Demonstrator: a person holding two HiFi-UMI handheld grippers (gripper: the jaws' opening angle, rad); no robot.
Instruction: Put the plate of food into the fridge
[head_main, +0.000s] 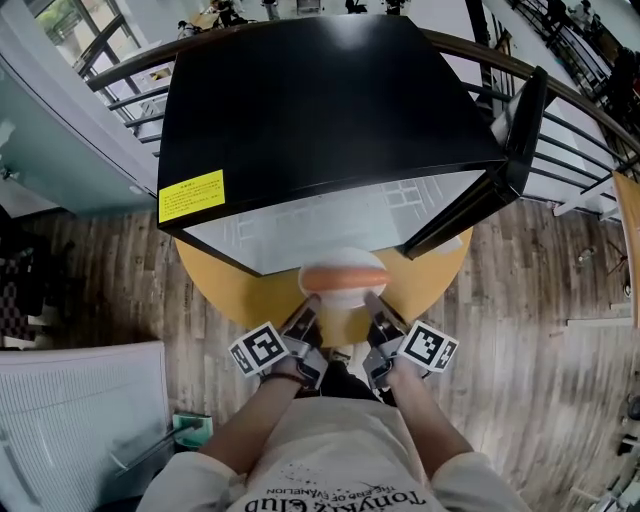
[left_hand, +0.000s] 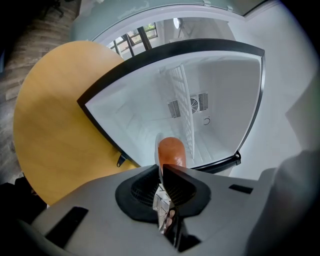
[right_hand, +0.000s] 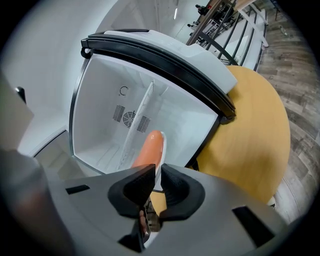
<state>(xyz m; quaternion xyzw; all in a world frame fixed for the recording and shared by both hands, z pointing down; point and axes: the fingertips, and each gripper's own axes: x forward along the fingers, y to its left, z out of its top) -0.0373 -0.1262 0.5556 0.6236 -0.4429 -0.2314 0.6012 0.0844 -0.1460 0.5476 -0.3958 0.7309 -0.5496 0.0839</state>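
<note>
A white plate (head_main: 345, 297) carrying an orange-brown sausage (head_main: 343, 277) hangs just in front of the open mini fridge (head_main: 320, 100). My left gripper (head_main: 305, 322) is shut on the plate's near left rim. My right gripper (head_main: 378, 312) is shut on its near right rim. In the left gripper view the thin plate edge (left_hand: 157, 150) runs between the jaws of the left gripper (left_hand: 161, 175), with the sausage (left_hand: 171, 151) beyond. The right gripper view has the plate rim (right_hand: 161, 160) pinched in the right gripper (right_hand: 156, 177), and the sausage (right_hand: 149, 148) points at the fridge's white inside (right_hand: 115, 115).
The black fridge stands on a round yellow table (head_main: 230, 285). Its door (head_main: 500, 170) swings open to the right. A wire shelf (left_hand: 185, 115) divides the white inside. A yellow label (head_main: 192, 195) marks the fridge's left side. Railings and wooden floor surround the table.
</note>
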